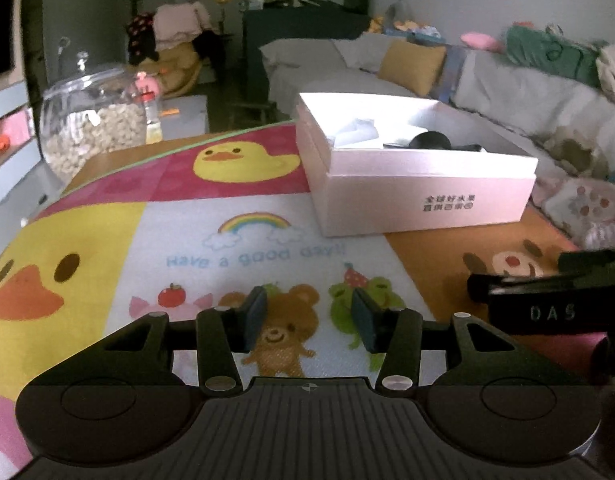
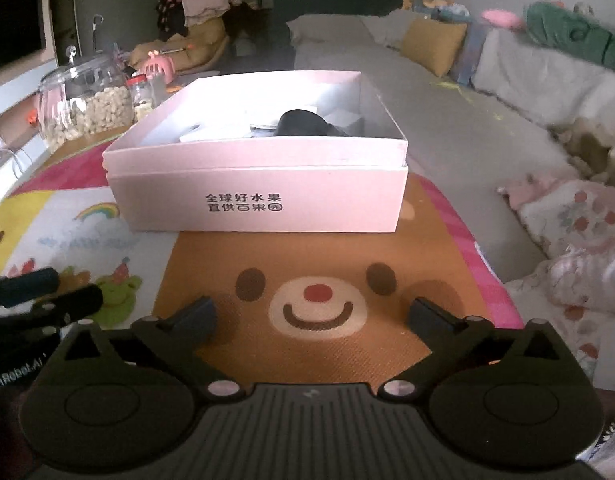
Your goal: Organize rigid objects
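Closest to you, your left gripper (image 1: 309, 314) hangs empty over the cartoon mat (image 1: 211, 236), its pads parted by a moderate gap above the little bear print. Your right gripper (image 2: 312, 318) is spread wider, also holding nothing, above the big smiling bear face. Each tool shows at the edge of the other's view, so they sit side by side, near each other.

No loose item lies on the mat between you and the pink box (image 2: 263, 196), which stands just beyond the right gripper, open at the top. Inside it a dark rounded object (image 2: 297, 122) rests among pale, flat pieces; what these are is too unclear to say.

You seem to be between placements, or near the end. Your next move calls for finding another rigid item beyond these views, or reaching into the box to tidy it.

Further back, a glass jar (image 1: 93, 128) stands at the mat's far left corner, with the sofa (image 1: 507, 88) behind.
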A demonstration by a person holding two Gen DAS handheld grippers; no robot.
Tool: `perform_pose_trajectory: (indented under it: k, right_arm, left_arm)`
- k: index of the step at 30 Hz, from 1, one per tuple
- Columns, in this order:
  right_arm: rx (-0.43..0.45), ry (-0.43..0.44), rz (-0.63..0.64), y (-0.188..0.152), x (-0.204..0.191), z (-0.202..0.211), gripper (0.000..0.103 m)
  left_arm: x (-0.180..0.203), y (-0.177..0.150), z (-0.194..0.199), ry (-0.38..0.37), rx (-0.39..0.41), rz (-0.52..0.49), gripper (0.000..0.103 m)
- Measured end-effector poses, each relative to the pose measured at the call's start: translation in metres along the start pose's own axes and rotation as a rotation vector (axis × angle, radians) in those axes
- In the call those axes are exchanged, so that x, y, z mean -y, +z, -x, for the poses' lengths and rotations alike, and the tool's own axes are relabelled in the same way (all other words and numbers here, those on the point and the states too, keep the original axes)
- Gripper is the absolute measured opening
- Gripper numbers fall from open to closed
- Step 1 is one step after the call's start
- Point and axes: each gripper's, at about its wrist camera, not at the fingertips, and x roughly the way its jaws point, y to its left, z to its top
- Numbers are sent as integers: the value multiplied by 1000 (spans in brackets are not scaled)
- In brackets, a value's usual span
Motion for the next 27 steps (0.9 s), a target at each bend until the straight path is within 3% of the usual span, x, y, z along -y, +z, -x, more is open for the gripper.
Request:
perform_pose_trajectory:
  k: [27]
  right_arm:
    - [33,-14,-15,-3,-1,-2,103]
  left_arm:
    - [7,4,-7,33,-1,-2,54]
